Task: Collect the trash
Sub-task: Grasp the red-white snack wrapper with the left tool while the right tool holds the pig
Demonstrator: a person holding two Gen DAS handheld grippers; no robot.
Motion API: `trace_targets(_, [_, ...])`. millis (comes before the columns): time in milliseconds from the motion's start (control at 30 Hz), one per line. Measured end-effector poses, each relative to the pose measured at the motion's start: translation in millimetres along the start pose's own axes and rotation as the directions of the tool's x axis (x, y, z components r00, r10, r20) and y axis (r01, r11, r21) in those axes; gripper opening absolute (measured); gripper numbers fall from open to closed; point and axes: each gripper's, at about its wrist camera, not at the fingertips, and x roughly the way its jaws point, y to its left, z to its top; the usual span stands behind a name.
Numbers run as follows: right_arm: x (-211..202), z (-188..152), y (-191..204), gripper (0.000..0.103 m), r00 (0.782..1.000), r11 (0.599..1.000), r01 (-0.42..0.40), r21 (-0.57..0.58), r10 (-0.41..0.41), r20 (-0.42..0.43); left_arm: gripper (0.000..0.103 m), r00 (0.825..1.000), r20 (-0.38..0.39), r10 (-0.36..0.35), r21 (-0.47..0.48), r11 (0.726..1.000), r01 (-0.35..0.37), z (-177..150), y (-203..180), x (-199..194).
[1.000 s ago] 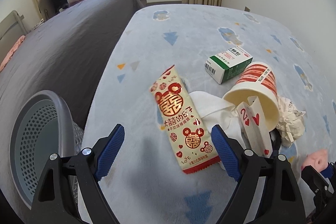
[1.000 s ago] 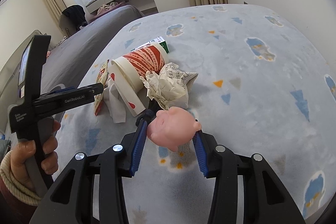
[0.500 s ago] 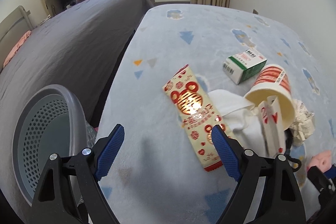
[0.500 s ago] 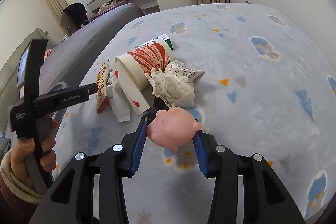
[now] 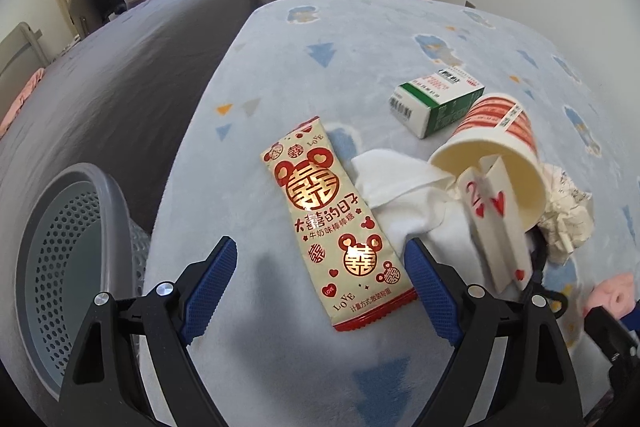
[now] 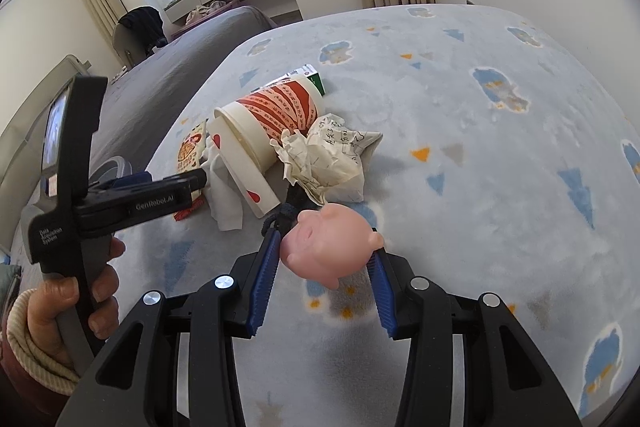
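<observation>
Left hand-held gripper: jaws spread wide and empty, hovering over the near end of the snack wrapper. Over the last second it swung left toward the bin and has now come back, so the wrapper again lies between its fingers.
Right hand-held gripper: clamped on the pink pig toy, unchanged through the last second, lifted just above the blanket.
Trash pile: paper cup on its side with a playing card at its mouth, white tissue, crumpled paper, green-white box, all on the blanket.
Bin: at the near left, beside the bed edge.
Meaning: likely lining up to pinch the wrapper; nothing visibly binned.
</observation>
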Motion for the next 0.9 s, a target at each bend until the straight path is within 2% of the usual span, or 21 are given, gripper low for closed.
trace_targets(233, [-4.9,-0.1,6.7,0.042,1.000,1.000,-0.007,-0.011,0.007,0.011,0.083,0.999,-0.016,0.028,-0.041,0.999,-0.028,-14.4,26.5,-5.1])
trace_targets(500, [-5.9,1.2,15.5,0.042,1.000,1.000,-0.018,-0.025,0.019,0.015,0.084,1.000,0.006,0.006,-0.078,0.997,-0.005,-13.8,39.6,-21.1])
trace_targets(833, [-1.9,1.5,8.7,0.042,1.000,1.000,-0.022,-0.008,0.022,0.001,0.084,0.999,-0.049,0.008,-0.076,0.997,-0.012,2.1,33.5,14.0])
trace_targets(900, [-1.6,2.3,8.1,0.042,1.000,1.000,-0.024,-0.006,0.024,0.001,0.078,0.999,-0.053,0.006,-0.075,0.997,-0.010,3.0,32.1,17.4])
